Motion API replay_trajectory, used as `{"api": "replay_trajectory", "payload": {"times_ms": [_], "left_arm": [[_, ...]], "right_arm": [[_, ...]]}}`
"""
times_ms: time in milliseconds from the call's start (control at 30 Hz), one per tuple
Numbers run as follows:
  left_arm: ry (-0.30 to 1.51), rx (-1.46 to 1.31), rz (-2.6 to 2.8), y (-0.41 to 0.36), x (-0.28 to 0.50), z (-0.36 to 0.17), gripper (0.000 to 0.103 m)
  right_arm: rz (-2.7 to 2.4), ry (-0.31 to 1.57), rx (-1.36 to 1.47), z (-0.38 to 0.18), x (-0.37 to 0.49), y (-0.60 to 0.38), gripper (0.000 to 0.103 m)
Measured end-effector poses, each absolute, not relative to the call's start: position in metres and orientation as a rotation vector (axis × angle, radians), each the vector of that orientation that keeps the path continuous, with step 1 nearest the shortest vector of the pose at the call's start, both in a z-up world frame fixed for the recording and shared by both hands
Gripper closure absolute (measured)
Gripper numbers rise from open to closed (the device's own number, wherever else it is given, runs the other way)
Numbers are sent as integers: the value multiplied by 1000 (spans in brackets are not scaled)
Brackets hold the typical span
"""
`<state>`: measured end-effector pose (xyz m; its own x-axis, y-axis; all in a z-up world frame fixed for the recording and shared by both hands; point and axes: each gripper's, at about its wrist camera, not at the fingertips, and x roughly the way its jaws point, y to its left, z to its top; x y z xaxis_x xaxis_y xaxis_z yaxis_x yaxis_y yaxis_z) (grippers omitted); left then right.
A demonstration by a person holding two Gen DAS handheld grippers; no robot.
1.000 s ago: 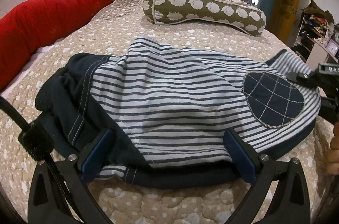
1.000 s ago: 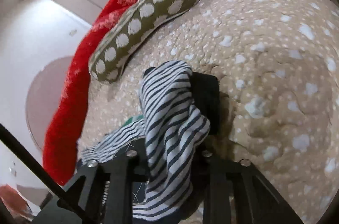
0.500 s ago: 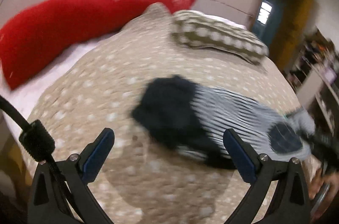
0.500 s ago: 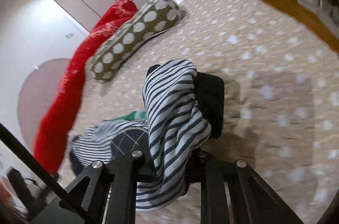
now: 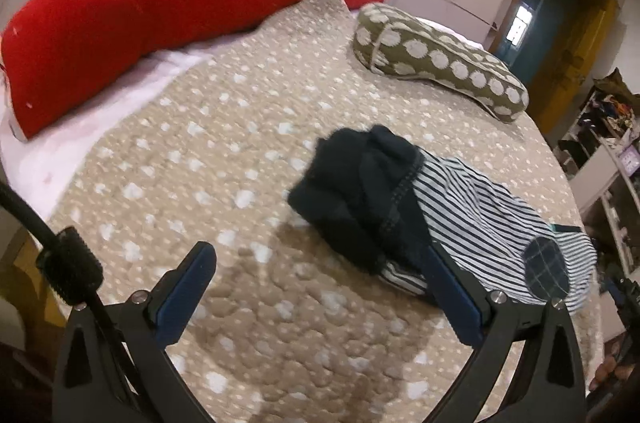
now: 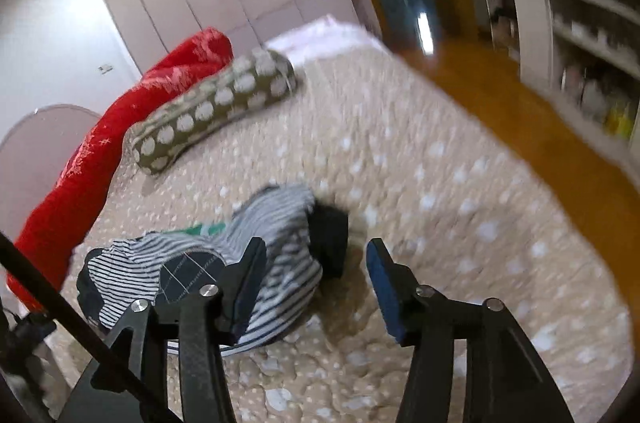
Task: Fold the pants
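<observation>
Ceiling-light glare, motion blur, fisheye-warped edges.

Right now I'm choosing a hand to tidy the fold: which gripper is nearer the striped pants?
Right. The right gripper, jaws opening, hangs at the striped pants, touching nothing. The left gripper sits farther back, open.

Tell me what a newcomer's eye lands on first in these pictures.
First, the long red bolster along the bed's far-left edge, vivid against the beige spotted quilt. Next, the crumpled striped pants in a heap on the quilt, just ahead of both claws. Behind them lies an olive polka-dot pillow.
</observation>
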<state>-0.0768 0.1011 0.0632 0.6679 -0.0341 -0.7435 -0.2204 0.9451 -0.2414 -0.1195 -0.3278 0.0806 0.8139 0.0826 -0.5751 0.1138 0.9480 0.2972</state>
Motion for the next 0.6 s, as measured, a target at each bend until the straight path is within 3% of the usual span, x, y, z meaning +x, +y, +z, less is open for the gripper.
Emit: {"api": "replay_trajectory", "payload": {"times_ms": [200, 433, 600], "left_arm": [[929, -485, 13, 105, -68, 51, 2], [986, -720, -92, 123, -60, 43, 26], [986, -745, -132, 118, -56, 45, 27]], "right_arm": [[258, 746, 356, 68, -120, -281, 40], [395, 799, 177, 47, -116, -204, 40], [434, 800, 118, 41, -107, -173, 40]]}}
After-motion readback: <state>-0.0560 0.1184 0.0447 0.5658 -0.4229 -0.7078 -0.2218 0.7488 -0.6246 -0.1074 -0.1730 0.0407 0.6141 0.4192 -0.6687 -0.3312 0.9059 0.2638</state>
